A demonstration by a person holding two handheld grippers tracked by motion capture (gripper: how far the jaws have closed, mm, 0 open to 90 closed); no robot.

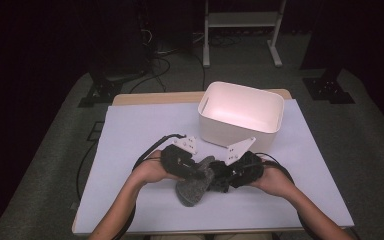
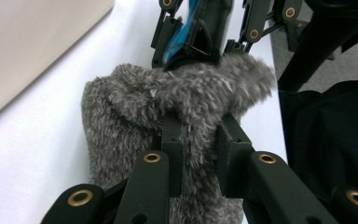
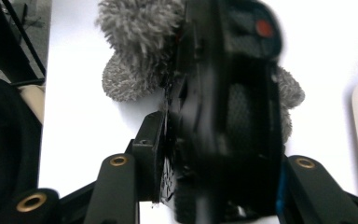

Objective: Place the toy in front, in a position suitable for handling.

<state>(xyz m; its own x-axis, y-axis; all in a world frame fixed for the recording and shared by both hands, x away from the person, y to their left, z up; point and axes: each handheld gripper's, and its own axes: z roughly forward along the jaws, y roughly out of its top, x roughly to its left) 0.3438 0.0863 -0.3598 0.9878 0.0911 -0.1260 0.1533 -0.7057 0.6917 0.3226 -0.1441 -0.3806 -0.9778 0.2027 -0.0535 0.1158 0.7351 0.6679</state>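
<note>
Two grippers pinch one fluffy grey cloth (image 1: 194, 186).

One grey fuzzy cloth (image 1: 194, 184); one white plastic bin (image 1: 241, 113); two hand-held grippers, left hand-held gripper (image 1: 198, 174), right hand-held gripper (image 1: 219, 176); one desk (image 1: 130, 130).

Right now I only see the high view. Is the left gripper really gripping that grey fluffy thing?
Observer: Yes. In the left gripper view, the left gripper has its jaws clamped on the grey fluffy fabric.
Operator: And the other one?
Observer: In the right gripper view, a blurred black object with a red dot sits between the jaws of the right gripper. I cannot tell whether they press on it.
</note>
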